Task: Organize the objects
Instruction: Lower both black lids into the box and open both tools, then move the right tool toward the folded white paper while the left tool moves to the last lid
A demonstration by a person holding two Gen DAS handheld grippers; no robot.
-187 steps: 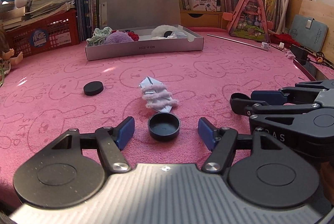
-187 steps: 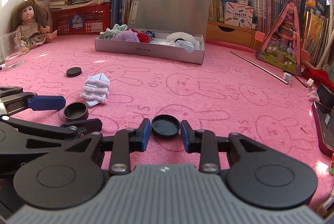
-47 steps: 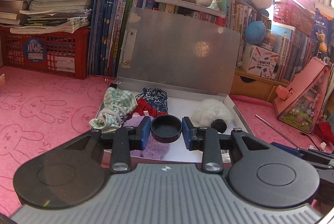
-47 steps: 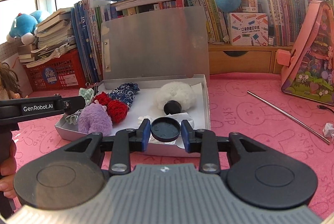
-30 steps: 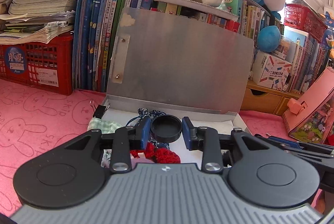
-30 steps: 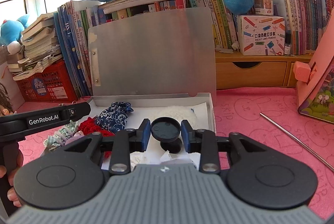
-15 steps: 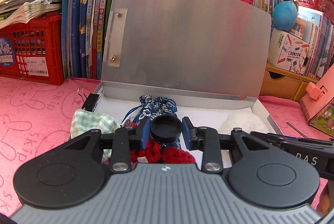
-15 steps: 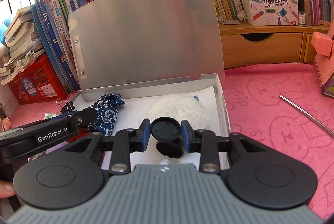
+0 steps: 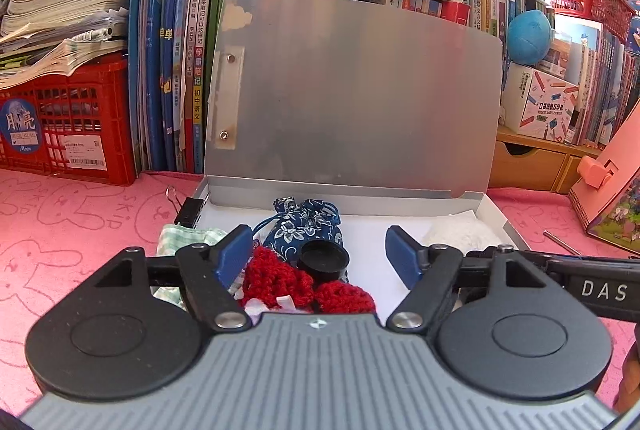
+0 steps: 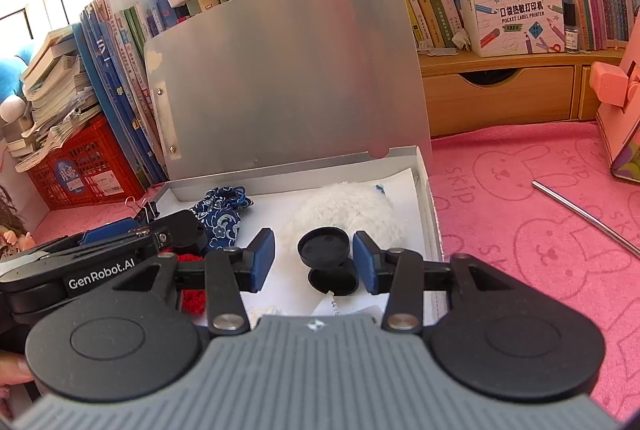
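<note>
A pink cloth printed with rabbits (image 10: pixel 520 222) is spread over the table, and a row of books (image 9: pixel 180 69) is stood behind a shallow white box (image 10: pixel 428 205); the box's silver lid (image 9: pixel 352 89) is propped upright against the books, and a red crate (image 9: pixel 64 125) is seen to the left of it. Inside the box, a white fluffy item (image 10: pixel 344 209) is laid toward the right side, a blue patterned pouch (image 9: pixel 300 226) near the back wall, red knitted pieces (image 9: pixel 288 282) in front of the pouch, and a green checked cloth (image 9: pixel 180 236) at the left edge, where a black binder clip (image 9: pixel 188 209) is fastened to the rim. The left gripper (image 9: pixel 320 256) is held over the box with its jaws just opened wide; a black cap (image 9: pixel 324 260) is seen between them, clear of both pads and lying on the pouch and the red knit. The right gripper (image 10: pixel 314 258) is likewise held over the box, its jaws just parted; a second black cap (image 10: pixel 325 245) is seen between them, touched by neither pad, tilted on top of another black cap (image 10: pixel 334 280) beside the fluffy item.
</note>
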